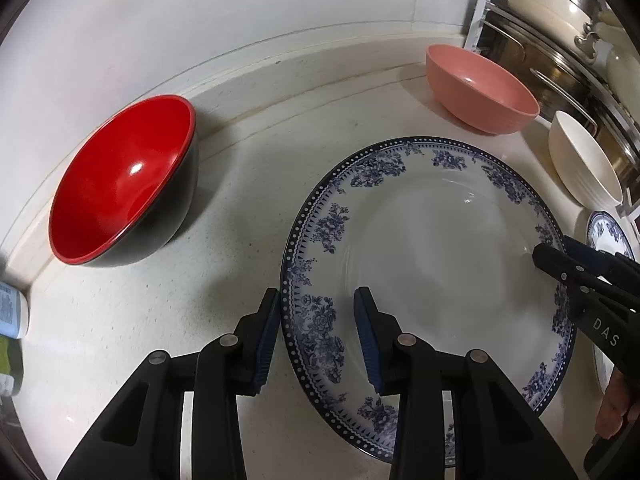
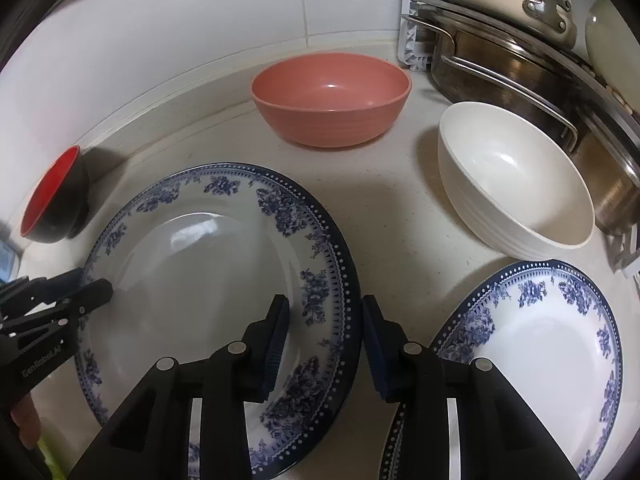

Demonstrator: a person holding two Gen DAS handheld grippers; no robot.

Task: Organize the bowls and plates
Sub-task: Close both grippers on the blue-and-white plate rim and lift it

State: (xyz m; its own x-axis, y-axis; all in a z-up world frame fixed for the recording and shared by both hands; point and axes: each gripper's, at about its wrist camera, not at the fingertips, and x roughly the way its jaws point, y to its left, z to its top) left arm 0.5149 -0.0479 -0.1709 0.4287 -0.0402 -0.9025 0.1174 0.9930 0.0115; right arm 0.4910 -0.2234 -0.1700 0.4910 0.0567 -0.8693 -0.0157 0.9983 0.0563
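Observation:
A large blue-and-white floral plate (image 1: 432,248) (image 2: 192,280) lies flat on the pale counter. My left gripper (image 1: 316,340) is open and straddles its left rim, one finger outside the edge and one over the well. On the opposite side my right gripper (image 2: 326,344) is open across the right rim. Each gripper shows in the other's view, the right gripper (image 1: 554,250) and the left gripper (image 2: 94,284). A second matching plate (image 2: 552,352) (image 1: 608,232) lies to the right. A red-and-black bowl (image 1: 120,180) (image 2: 52,196), a pink bowl (image 1: 480,84) (image 2: 332,92) and a cream bowl (image 1: 580,160) (image 2: 512,176) stand around them.
A rack with steel pots and cream lids (image 2: 520,60) (image 1: 560,12) fills the back right corner. The white tiled wall (image 2: 200,20) borders the counter behind. A labelled bottle (image 1: 10,312) stands at the far left edge. A hand (image 1: 612,408) holds the right gripper.

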